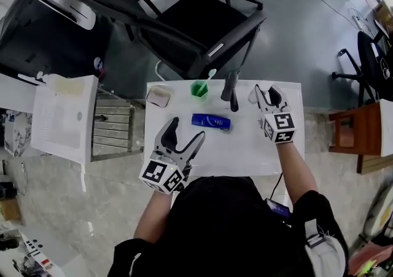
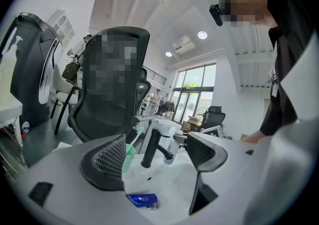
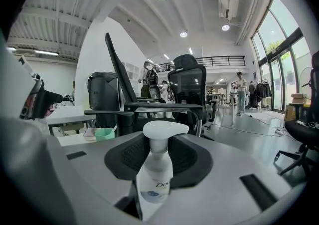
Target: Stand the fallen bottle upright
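Observation:
A blue bottle (image 1: 210, 121) lies on its side in the white sink basin (image 1: 245, 147), seen low between the jaws in the left gripper view as the blue bottle (image 2: 143, 200). My left gripper (image 1: 187, 129) hovers just in front of it, jaws wide apart and empty; the left gripper (image 2: 157, 161) shows nothing between its fingers. My right gripper (image 1: 266, 93) is at the back right of the basin. In its own view the right gripper (image 3: 158, 156) is shut on an upright white pump bottle (image 3: 154, 179), which shows faintly as the pump bottle (image 1: 253, 95).
A black faucet (image 1: 230, 88) stands at the back middle, a green cup (image 1: 199, 89) with a toothbrush to its left, and a soap dish (image 1: 158, 96) at the back left corner. A black office chair (image 1: 178, 18) stands behind the basin. A wooden stand (image 1: 350, 131) is on the right.

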`<state>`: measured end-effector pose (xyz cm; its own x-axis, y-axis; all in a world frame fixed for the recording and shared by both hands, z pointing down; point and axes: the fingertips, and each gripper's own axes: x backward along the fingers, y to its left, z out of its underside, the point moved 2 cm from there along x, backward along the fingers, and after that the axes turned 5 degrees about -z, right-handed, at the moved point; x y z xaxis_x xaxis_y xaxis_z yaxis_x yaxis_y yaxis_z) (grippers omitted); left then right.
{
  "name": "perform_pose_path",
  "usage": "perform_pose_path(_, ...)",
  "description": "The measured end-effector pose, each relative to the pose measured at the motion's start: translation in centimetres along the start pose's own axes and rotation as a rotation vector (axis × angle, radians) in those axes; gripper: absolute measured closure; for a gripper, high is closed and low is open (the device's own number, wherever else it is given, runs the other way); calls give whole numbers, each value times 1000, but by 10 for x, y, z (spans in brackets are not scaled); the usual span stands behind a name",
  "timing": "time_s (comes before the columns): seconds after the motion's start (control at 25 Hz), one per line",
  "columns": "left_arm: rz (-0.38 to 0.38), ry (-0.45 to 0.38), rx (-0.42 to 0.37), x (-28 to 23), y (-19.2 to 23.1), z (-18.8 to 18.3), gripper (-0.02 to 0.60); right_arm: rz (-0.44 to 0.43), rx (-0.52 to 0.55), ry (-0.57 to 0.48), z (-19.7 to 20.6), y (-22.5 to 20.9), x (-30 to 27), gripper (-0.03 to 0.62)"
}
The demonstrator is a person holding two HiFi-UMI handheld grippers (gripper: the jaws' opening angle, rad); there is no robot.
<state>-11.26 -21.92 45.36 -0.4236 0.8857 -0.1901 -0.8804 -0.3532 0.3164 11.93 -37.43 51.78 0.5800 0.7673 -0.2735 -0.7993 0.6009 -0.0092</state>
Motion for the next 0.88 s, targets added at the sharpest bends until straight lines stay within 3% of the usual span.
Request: perform_pose_path(0.88, -28, 61, 24, -22, 9, 15, 190, -14, 7, -22, 8, -10, -31, 459)
